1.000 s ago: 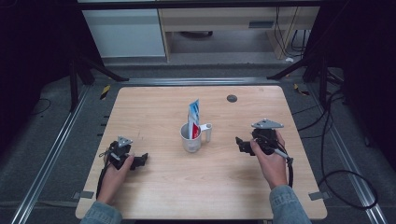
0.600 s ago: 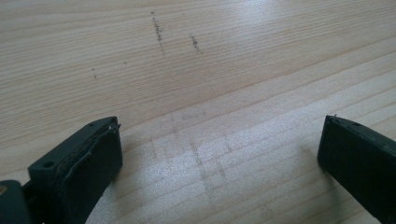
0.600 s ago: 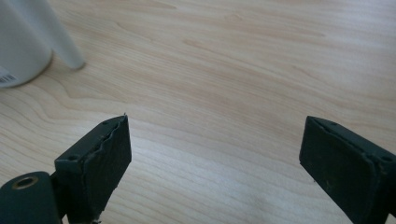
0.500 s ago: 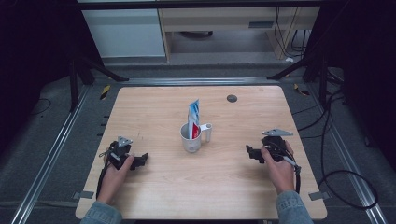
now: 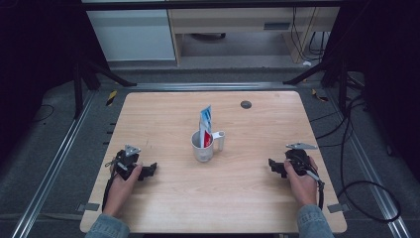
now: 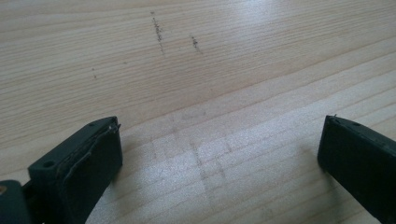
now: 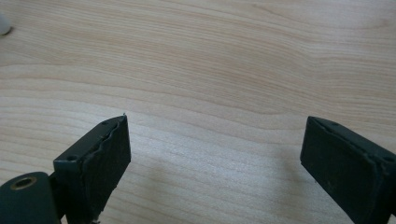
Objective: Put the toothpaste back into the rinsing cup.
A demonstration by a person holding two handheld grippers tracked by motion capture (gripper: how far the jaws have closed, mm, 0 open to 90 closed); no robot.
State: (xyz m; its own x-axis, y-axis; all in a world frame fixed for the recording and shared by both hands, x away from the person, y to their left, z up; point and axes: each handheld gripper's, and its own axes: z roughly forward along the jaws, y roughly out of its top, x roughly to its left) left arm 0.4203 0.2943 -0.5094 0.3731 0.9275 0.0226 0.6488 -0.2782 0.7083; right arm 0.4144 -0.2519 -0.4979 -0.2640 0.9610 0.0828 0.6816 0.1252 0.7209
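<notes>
A white mug [image 5: 204, 147] stands at the middle of the wooden table [image 5: 163, 114], its handle pointing right. A blue, white and red tube [image 5: 205, 124] stands upright in it. My left gripper [image 5: 148, 171] rests low on the table at the front left, open, with bare wood between its black jaws [image 6: 219, 154]. At the front right my right gripper [image 5: 274, 166] is also open over bare wood [image 7: 215, 154], and a small white edge of the mug [image 7: 3, 23] shows at the top left of the right gripper view.
A small dark round disc [image 5: 245, 104] lies near the table's back right corner. Cables [image 5: 356, 193] trail on the floor to the right. Metal rails [image 5: 64, 148] run along the table's sides, with cabinets [image 5: 133, 34] behind.
My right gripper has moved back toward the table's front right and lower onto the surface. The left gripper, the mug and the tube have stayed put.
</notes>
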